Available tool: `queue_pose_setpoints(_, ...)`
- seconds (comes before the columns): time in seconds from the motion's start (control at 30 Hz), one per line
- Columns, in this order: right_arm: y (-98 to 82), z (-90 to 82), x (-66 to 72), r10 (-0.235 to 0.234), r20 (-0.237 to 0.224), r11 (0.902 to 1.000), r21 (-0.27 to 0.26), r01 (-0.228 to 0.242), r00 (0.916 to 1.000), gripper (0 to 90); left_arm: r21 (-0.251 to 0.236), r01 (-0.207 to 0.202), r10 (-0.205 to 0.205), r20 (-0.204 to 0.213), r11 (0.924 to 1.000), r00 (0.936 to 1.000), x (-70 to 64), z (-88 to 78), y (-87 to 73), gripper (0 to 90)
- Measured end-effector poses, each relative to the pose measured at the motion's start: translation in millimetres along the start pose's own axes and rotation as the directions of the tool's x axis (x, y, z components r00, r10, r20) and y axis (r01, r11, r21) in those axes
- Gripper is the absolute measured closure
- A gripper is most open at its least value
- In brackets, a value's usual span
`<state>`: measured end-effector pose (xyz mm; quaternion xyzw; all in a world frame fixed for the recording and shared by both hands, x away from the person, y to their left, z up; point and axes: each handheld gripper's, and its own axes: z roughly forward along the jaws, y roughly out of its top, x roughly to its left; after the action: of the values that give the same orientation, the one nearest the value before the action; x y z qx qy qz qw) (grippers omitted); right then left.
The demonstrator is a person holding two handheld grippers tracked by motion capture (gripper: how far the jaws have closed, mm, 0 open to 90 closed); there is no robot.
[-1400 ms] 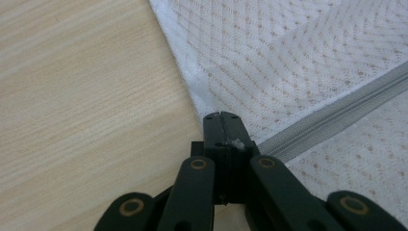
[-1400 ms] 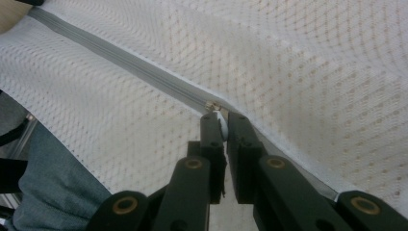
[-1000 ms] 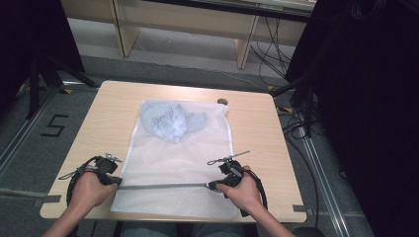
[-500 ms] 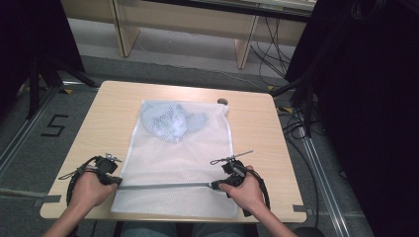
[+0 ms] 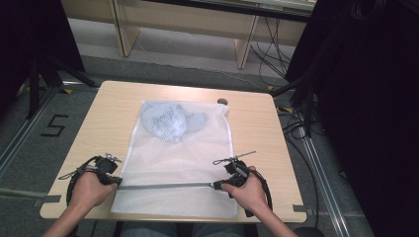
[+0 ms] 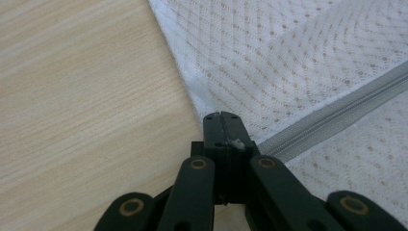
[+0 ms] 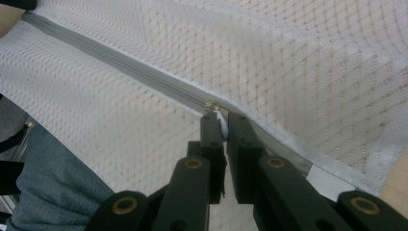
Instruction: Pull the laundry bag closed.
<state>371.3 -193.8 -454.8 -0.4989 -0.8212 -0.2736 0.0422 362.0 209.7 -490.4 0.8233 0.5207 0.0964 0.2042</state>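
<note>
White mesh bag (image 5: 180, 163) lies flat on the table (image 5: 257, 133), centre to near edge, near end hanging slightly over the near edge. Blue cloth (image 5: 170, 121) sits inside at the far end.

Grey zipper (image 5: 168, 186) runs left-right across the near part of the bag. Bag's long axis runs near-far, so the zipper crosses it. Zippered mouth points toward the person, closed bottom points far.

Left gripper (image 6: 223, 118): jaws pressed together on the bag's left edge right where the zipper (image 6: 337, 113) ends, pinching mesh (image 6: 269, 57). Table wood (image 6: 82, 96) is just left of it.

Right gripper (image 7: 220, 118): jaws narrow, clamped on a small white zipper pull (image 7: 221, 122) near the zipper's right end. Zipper tape (image 7: 110, 55) stretches away toward the left gripper. Person's jeans (image 7: 53, 192) show below the overhanging mesh.

In the high view the left gripper (image 5: 112, 178) and right gripper (image 5: 223, 185) sit at opposite ends of the zipper, bag held taut between them.

Risks, as judged:
- Pull is small, so the grip looks thin. A tilted tug could slip it out of the jaws.
- If the left pinch loosens, the bag would drag along instead of the slider moving.
- Loose mesh beside the teeth could get caught in the slider and jam it.
- Overhanging near end could slide the bag off the table if tension drops.
</note>
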Motion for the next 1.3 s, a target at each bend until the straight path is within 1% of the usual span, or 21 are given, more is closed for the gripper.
queue_pose_setpoints(0.03,-0.2,0.0,-0.4,0.003,0.002,1.0,0.001,-0.003,1.0,86.6,0.012,-0.014,0.014,0.005,0.9998,0.9999,1.0,-1.0,0.1,89.9)
queue_pose_setpoints(0.1,-0.9,-0.6,-0.4,0.008,0.01,1.0,0.0,-0.008,0.9999,86.6,0.01,-0.011,0.011,0.005,0.9999,0.9999,0.8,-0.8,0.1,89.9)
queue_pose_setpoints(0.13,-1.1,-0.9,-0.9,0.016,0.009,0.9998,0.009,-0.016,0.9998,86.6,0.011,-0.011,0.011,0.006,0.9999,0.9999,0.9,-0.9,0.1,89.9)
queue_pose_setpoints(0.2,-1.3,-1.0,-1.5,0.016,0.007,0.9999,0.007,-0.016,0.9998,86.6,0.012,-0.011,0.011,0.006,0.9999,0.9999,1.1,-1.0,0.2,89.9)
queue_pose_setpoints(0.23,-1.6,-1.0,-2.6,0.004,0.005,1.0,0.0,-0.004,1.0,86.6,0.012,-0.011,0.011,0.007,0.9999,0.9999,1.2,-1.0,0.2,89.8)
queue_pose_setpoints(0.27,-2.0,-1.2,-3.1,0.003,0.005,1.0,-0.003,-0.003,1.0,86.6,0.012,-0.011,0.011,0.007,0.9999,0.9999,1.2,-1.0,0.2,89.9)
queue_pose_setpoints(0.4,-3.5,-2.7,-4.5,0.012,0.007,0.9999,-0.002,-0.012,0.9999,86.6,0.012,-0.011,0.011,0.007,0.9999,0.9999,1.1,-1.0,0.2,89.8)
queue_pose_setpoints(0.43,-4.0,-3.4,-2.3,0.046,0.0,0.9989,0.006,-0.046,0.999,86.6,0.012,-0.011,0.011,0.007,0.9999,0.9999,1.1,-1.0,0.2,89.8)
queue_pose_setpoints(0.47,-3.9,-3.6,-4.5,0.026,0.008,0.9996,0.007,-0.026,0.9996,86.6,0.012,-0.011,0.011,0.007,0.9999,0.9999,1.1,-1.0,0.2,89.9)
queue_pose_setpoints(0.57,-4.5,-3.9,-6.3,0.011,0.008,0.9999,-0.003,-0.011,0.9999,86.5,0.013,-0.011,0.011,0.008,0.9999,0.9999,1.2,-1.0,0.3,89.9)
queue_pose_setpoints(0.63,-4.7,-4.2,-6.9,0.015,0.005,0.9999,-0.003,-0.015,0.9999,86.5,0.013,-0.011,0.011,0.007,0.9998,0.9999,1.2,-1.0,0.4,89.9)
queue_pose_setpoints(0.67,-5.3,-4.9,-6.7,0.029,0.0,0.9996,0.003,-0.029,0.9996,86.4,0.014,-0.01,0.01,0.008,0.9998,0.9999,1.3,-1.1,0.3,89.9)
queue_pose_setpoints(0.73,-5.5,-5.2,-6.9,0.028,0.004,0.9996,0.004,-0.028,0.9996,86.4,0.014,-0.01,0.01,0.008,0.9999,0.9999,1.3,-1.1,0.3,89.9)
queue_pose_setpoints(0.77,-5.8,-5.7,-8.9,0.017,0.005,0.9999,0.002,-0.017,0.9998,86.3,0.012,-0.01,0.01,0.009,0.9999,0.9999,1.4,-1.0,0.2,89.9)
queue_pose_setpoints(0.87,-7.1,-6.7,-10.1,0.021,0.011,0.9998,-0.001,-0.021,0.9997,86.3,0.015,-0.011,0.011,0.008,0.9998,0.9999,1.2,-1.1,0.5,89.9)
queue_pose_setpoints(0.9,-7.5,-7.1,-9.2,0.036,0.012,0.9994,-0.001,-0.036,0.9993,86.3,0.015,-0.011,0.011,0.008,0.9998,0.9999,1.2,-1.0,0.5,89.9)
queue_pose_setpoints(0.97,-7.4,-7.7,-10.5,0.026,0.016,0.9997,0.002,-0.026,0.9995,86.3,0.015,-0.011,0.011,0.008,0.9998,0.9999,1.2,-1.1,0.5,89.8)
queue_pose_setpoints(1.0,-7.5,-7.5,-10.7,0.021,0.014,0.9998,-0.006,-0.021,0.9997,86.3,0.014,-0.012,0.011,0.008,0.9998,0.9999,1.3,-1.1,0.4,89.9)
queue_pose_setpoints(1.23,-8.1,-9.7,-12.5,0.027,0.021,0.9996,-0.003,-0.027,0.9994,86.4,0.015,-0.016,0.016,0.008,0.9998,0.9998,1.5,-1.1,0.5,89.8)
queue_pose_setpoints(1.3,-8.5,-10.1,-13.9,0.025,0.016,0.9997,-0.005,-0.025,0.9996,86.4,0.014,-0.015,0.015,0.008,0.9998,0.9999,1.4,-1.0,0.5,89.8)
